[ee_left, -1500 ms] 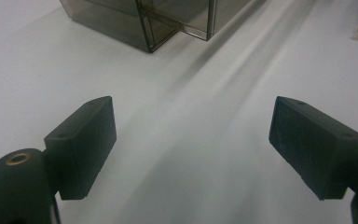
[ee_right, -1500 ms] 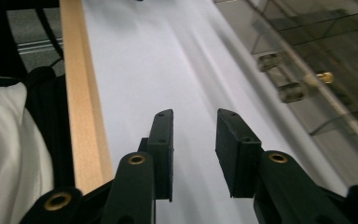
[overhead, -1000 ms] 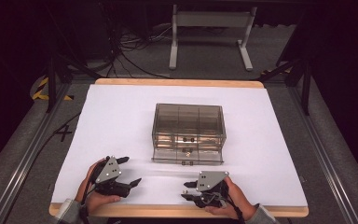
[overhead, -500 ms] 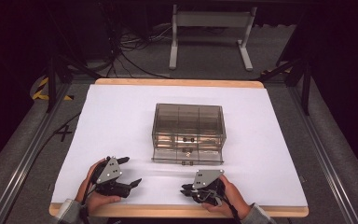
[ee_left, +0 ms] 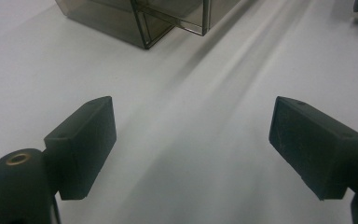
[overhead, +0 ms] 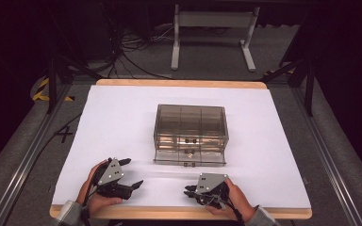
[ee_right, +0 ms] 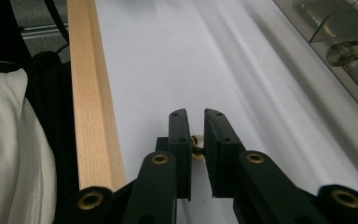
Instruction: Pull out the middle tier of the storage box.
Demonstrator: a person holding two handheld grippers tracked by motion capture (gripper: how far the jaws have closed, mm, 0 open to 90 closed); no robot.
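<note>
Right gripper (ee_right: pixel 196 126) is just closing to a narrow slit on nothing, left gripper (ee_left: pixel 191 140) spread wide; we're parking both near the desk (overhead: pixel 122 117) edge, drawer box (overhead: pixel 191 129) waiting ahead mid-desk.

Left hand-held gripper (overhead: pixel 125 175) and right hand-held gripper (overhead: pixel 192 192) are both showing black bodies with black blocky jaws, each carrying a grey three-cornered plate on top dotted with small dark screws. Brass-coloured rivets are sitting in the jaw arms. Grey sleeve cuffs are showing at both wrists; a black cable is trailing from the right one.
</note>
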